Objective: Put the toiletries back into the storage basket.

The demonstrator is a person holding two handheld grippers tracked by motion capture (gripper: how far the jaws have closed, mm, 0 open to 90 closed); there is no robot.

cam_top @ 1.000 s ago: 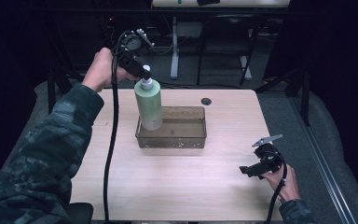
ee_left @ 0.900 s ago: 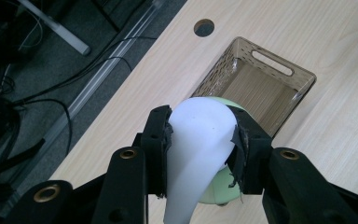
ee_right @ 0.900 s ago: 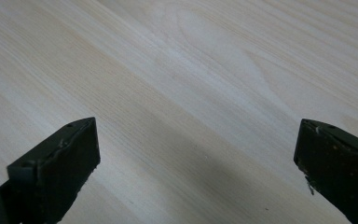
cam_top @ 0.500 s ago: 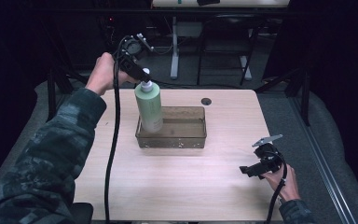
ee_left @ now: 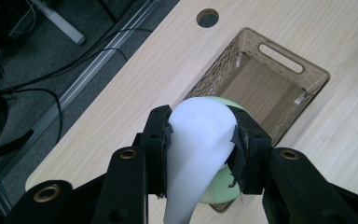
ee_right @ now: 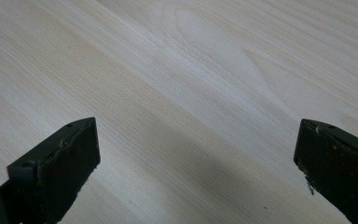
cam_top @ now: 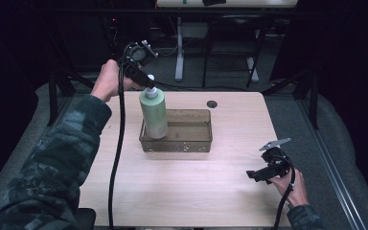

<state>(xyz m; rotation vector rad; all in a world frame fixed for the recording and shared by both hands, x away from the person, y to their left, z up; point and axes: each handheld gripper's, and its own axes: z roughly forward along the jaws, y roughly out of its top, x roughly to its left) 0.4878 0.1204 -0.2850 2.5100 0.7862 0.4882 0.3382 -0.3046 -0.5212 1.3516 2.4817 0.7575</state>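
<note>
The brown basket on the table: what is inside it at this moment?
The green pump bottle stands upright at the left end of the brown basket, and the left gripper is clamped on its white pump head. The rest of the floor is bare; the bottle's base is hidden.

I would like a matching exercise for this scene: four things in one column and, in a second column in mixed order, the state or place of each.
1. pale green plastic bottle
2. brown see-through plastic basket
3. left gripper
4. right gripper

a. jaws open above bare wood
b. shut on the white cap
c. stands upright in the basket's left end
d. sits at the table's middle

Pairs: 1-c, 2-d, 3-b, 4-a
</note>
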